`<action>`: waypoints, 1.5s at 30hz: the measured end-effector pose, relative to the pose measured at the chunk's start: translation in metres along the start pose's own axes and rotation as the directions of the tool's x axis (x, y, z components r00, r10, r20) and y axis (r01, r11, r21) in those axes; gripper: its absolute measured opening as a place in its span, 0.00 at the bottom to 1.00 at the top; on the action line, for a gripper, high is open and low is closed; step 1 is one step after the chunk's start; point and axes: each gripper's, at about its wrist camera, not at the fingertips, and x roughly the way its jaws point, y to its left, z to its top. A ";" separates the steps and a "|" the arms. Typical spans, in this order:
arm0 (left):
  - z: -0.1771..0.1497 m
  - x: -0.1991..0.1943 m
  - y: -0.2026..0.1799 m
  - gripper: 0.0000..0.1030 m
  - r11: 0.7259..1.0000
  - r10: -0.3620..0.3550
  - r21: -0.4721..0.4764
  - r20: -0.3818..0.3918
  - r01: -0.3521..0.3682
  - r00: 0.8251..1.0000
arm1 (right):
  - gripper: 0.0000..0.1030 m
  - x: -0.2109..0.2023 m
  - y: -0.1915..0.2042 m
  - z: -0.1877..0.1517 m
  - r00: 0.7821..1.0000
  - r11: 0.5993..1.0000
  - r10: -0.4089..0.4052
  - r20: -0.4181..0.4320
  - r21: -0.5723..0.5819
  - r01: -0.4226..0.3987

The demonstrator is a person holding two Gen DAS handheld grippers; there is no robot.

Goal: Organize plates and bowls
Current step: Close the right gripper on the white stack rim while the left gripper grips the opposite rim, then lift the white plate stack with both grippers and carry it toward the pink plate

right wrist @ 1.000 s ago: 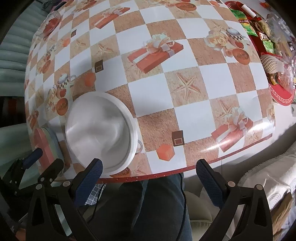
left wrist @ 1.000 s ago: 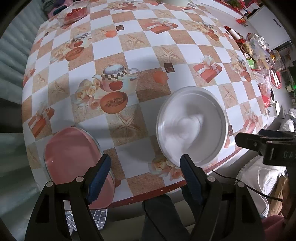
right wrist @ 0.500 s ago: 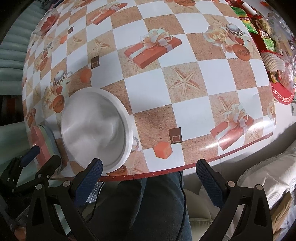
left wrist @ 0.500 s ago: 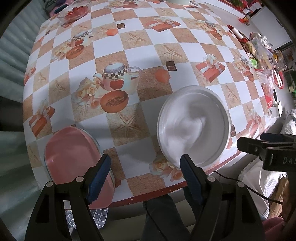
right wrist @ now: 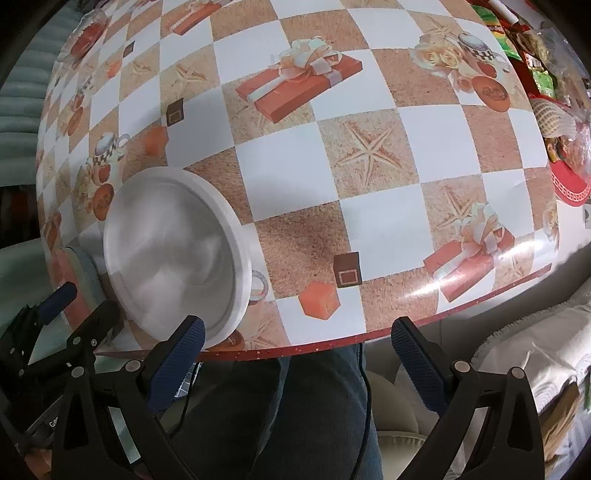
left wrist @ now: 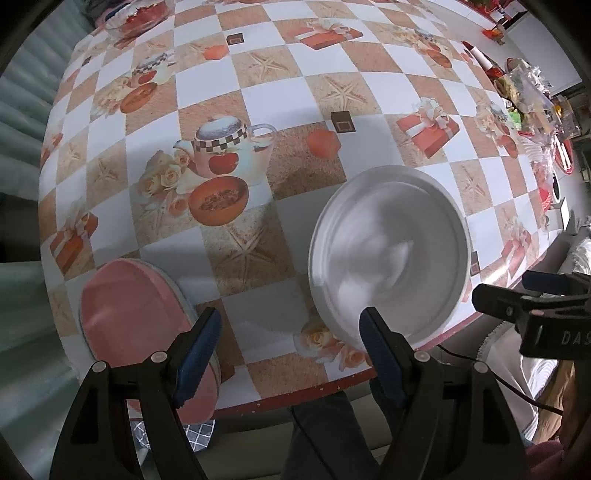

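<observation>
A white bowl (left wrist: 389, 251) rests on the checkered tablecloth (left wrist: 277, 92) near the table's front edge; the right wrist view shows the white bowl (right wrist: 173, 251) at left. A pink plate (left wrist: 136, 325) lies at the front left corner, only a sliver of the pink plate (right wrist: 68, 266) showing in the right wrist view. My left gripper (left wrist: 290, 352) hangs open above the front edge, between plate and bowl, holding nothing. My right gripper (right wrist: 295, 354) is open too, over the table edge to the right of the bowl, empty.
A glass dish (left wrist: 135, 18) with red contents stands at the far left corner. Packets, a red tray (right wrist: 569, 188) and clutter crowd the right end of the table. A person's legs in jeans (right wrist: 314, 413) are below the front edge, with a light cushion (right wrist: 517, 350) at right.
Both grippers stay open and nearly still. The views shift only slightly, the table drawing a little closer in both.
</observation>
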 end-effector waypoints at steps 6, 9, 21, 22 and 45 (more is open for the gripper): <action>0.010 0.010 -0.005 0.78 1.000 0.027 0.003 -0.006 -0.027 1.000 | 0.98 0.007 0.003 0.007 1.000 1.000 -0.012 -0.008 -0.015 0.012; 0.013 0.016 -0.007 0.78 0.999 0.038 0.000 -0.013 -0.038 0.999 | 0.98 0.010 0.004 0.009 1.000 1.000 -0.015 -0.011 -0.017 0.015; 0.029 0.045 -0.017 0.78 0.997 0.079 -0.015 -0.032 -0.080 0.996 | 0.98 0.034 0.009 0.029 0.999 1.000 -0.020 -0.051 -0.007 0.020; 0.030 0.048 -0.018 0.78 0.996 0.083 -0.015 -0.032 -0.083 0.996 | 0.98 0.036 0.008 0.030 0.998 1.000 -0.020 -0.054 -0.003 0.020; 0.040 0.092 0.019 1.00 0.997 0.050 -0.060 -0.019 -0.051 0.999 | 1.00 0.067 -0.009 0.052 0.999 1.000 0.001 -0.053 -0.009 -0.001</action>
